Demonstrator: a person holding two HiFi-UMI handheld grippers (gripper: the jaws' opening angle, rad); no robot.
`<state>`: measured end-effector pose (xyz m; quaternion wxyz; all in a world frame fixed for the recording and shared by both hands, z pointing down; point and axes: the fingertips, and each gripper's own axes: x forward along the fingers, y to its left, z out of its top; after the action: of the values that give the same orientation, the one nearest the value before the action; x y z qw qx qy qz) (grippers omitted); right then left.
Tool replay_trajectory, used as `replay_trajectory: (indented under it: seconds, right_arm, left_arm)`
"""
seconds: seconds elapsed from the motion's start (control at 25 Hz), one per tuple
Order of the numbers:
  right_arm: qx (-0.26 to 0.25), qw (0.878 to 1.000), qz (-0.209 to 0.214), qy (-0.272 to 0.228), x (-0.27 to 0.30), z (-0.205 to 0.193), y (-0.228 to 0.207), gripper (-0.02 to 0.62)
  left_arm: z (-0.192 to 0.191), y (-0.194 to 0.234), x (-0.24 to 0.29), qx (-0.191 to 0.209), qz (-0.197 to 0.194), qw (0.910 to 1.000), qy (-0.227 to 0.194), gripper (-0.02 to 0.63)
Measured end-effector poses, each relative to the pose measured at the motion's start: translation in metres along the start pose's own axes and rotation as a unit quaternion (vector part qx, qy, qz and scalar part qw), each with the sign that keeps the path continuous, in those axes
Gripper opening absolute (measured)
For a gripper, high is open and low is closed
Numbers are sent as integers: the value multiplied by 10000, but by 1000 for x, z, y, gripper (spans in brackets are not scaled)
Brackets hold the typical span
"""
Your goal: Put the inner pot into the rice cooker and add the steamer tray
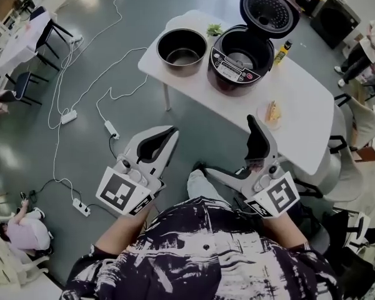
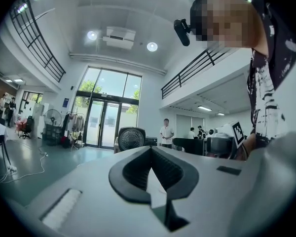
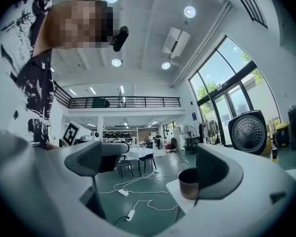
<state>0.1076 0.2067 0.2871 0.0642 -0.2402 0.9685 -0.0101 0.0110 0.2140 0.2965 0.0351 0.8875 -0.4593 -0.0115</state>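
- Two hand-held grippers hang over the grey floor (image 1: 200, 120), short of the white oval bench (image 1: 303, 114). Neither touches anything, so the task looks not yet begun.
- The left gripper (image 1: 170, 134) has its jaws clenched tip to tip, with nothing between them.
- The right gripper (image 3: 158, 164) has its jaws released and wide apart, and it is empty. The dark round metal inner pot (image 1: 182, 47) shows far off beyond the gap.
- That inner pot stands upright and empty at the bench's left end, just beside the black rice cooker (image 1: 237, 64).
- The cooker's round hinged lid (image 1: 269, 8) is raised, and its cavity is open and appears bare.
- I cannot make out a steamer tray in any view.
- The step in hand is the reach for the pot. The left jaws should open before they arrive.
- A jaw over the pot's rim on each of two opposite sides should hold it level.
- The pot should be lifted clear of the cooker's wall, carried across and lowered straight down into the cavity.
- The slim yellow bottle (image 1: 282, 52) near the bench's far edge, by the cooker, could be knocked, so the right gripper should stay away from it and from the raised lid.
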Motion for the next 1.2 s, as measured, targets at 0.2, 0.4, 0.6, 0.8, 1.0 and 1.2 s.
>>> replay_trajectory:
  seconds: [0.2,0.4,0.6,0.8,1.0,1.2]
  right_arm:
    - [-41,10000,-30,25,34,1,-56,552]
    - [-62,9997,-226,83,49,5,-100,552]
    - [-51,9979,-631,94,50,6,-142,552]
    - [-256,9906,-1344,90,53,12,-175,552]
    - [-267,9790,-2010,194,77,11,-207,552]
    - [-208,9621,-2706,245,101,5,-222,552]
  left_arm:
    - [9,47,65,56,-163,9999,18,5]
    - [18,76,118,38,-394,9992,47,5]
    - [21,95,170,61,-712,9974,90,5]
    - [25,111,219,62,-1406,9900,89,5]
    - [32,140,259,7,-2038,9790,83,5]
    - [37,169,281,-25,-2697,9629,130,5]
